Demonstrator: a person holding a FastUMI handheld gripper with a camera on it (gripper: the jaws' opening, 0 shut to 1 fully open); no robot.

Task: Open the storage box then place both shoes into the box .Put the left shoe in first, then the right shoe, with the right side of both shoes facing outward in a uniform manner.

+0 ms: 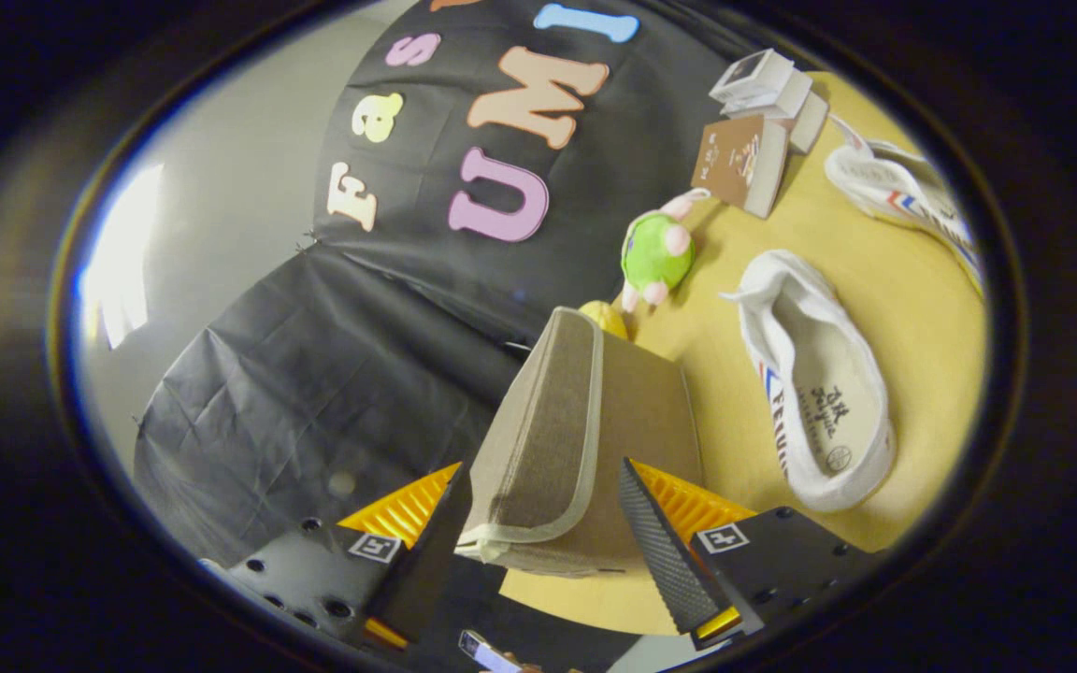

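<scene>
My gripper (543, 551) is shut on the beige fabric lid (538, 449) of the storage box. Both fingers press its sides, and the pale-piped edge lies between them. The lid's brown inner face (651, 411) turns toward the table, and the rest of the box is hidden behind the lid. Beyond the right finger (660, 551), one white shoe (824, 402) with red and blue side stripes lies on the yellow table (922, 318), opening toward me. The second white shoe (912, 192) lies farther off, near the table's far edge.
A green and pink plush toy (655, 252) sits just beyond the lid, with a yellow object (606, 318) peeking over the lid's top. A brown book (742, 164) and a stack of small white boxes (768, 84) stand beyond the toy.
</scene>
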